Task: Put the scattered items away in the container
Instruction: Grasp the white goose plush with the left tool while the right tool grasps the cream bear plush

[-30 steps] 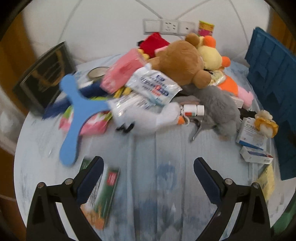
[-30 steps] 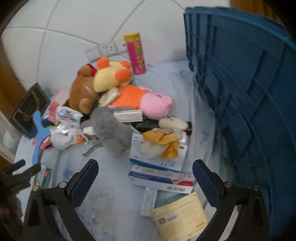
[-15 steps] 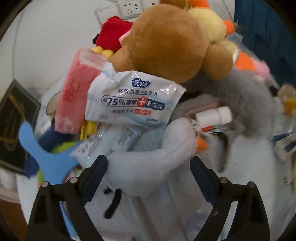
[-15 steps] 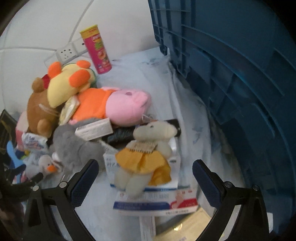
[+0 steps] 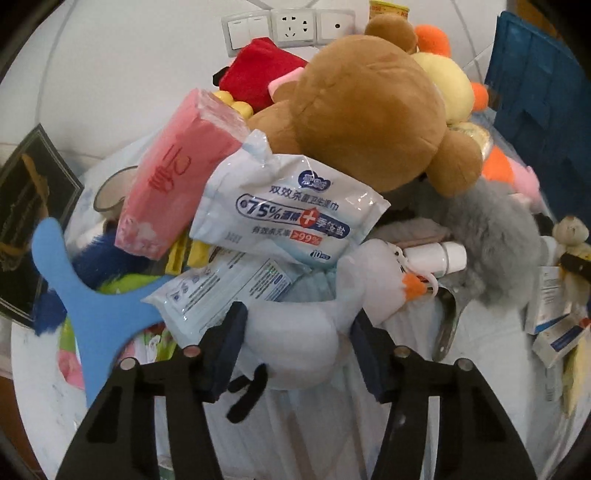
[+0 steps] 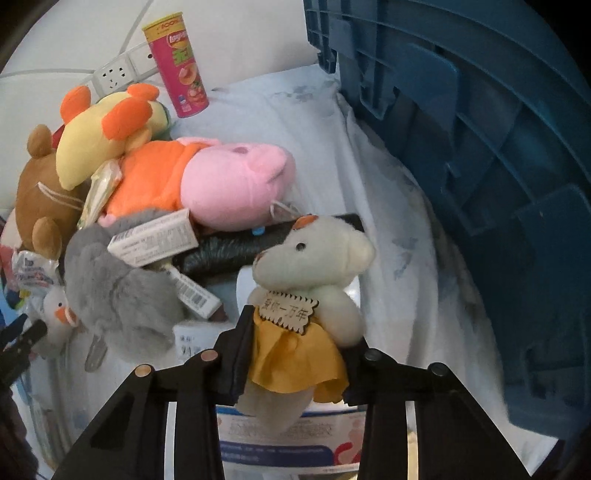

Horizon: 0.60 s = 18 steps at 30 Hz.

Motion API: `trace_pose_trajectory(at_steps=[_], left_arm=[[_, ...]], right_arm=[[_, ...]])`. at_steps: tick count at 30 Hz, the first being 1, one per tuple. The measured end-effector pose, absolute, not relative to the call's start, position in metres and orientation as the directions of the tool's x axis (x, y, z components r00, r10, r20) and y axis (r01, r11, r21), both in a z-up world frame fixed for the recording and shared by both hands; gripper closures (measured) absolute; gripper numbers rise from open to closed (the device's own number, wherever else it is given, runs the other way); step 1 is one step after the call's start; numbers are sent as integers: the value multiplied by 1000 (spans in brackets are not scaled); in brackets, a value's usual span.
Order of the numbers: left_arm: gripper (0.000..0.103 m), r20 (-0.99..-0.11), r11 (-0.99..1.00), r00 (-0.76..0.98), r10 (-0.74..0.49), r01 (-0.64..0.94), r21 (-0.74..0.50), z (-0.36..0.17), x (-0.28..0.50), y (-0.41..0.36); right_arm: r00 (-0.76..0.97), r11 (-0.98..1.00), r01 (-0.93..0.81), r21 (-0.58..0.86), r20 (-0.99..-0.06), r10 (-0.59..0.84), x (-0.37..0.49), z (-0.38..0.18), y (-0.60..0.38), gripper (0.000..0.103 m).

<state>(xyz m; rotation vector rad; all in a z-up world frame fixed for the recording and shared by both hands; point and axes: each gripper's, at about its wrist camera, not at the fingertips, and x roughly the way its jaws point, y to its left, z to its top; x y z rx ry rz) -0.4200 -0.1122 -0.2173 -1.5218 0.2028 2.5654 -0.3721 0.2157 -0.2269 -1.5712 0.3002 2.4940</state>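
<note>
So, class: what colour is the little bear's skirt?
Yellow-orange; the bear's skirt shows best in the right wrist view.

- The left wrist view looks steeply down along its jaws, close over the left of the pile, facing the wall sockets [image 5: 291,24]; a white duck plush [image 5: 295,332] fills the foreground.
- The right wrist view looks steeply down from the pile's right end, very near a cream bear [image 6: 310,280], with the blue crate [image 6: 480,147] close on its right.
- Both views share the brown bear [image 5: 369,107], the grey plush [image 5: 495,236], the duck and the crate.
</note>
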Motion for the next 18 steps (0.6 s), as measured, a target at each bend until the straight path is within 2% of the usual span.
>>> trace_pose_trajectory(at_steps=[8, 18], left_arm=[[57, -880, -977, -465, 94, -215, 9, -208, -392, -118], [61, -876, -983, -472, 98, -184, -11, -212, -373, -137]], right_arm=[[-459, -969, -222, 111, -888, 4, -348, -216, 215, 68], [-469, -972, -195, 130, -883, -24, -336, -211, 207, 68]])
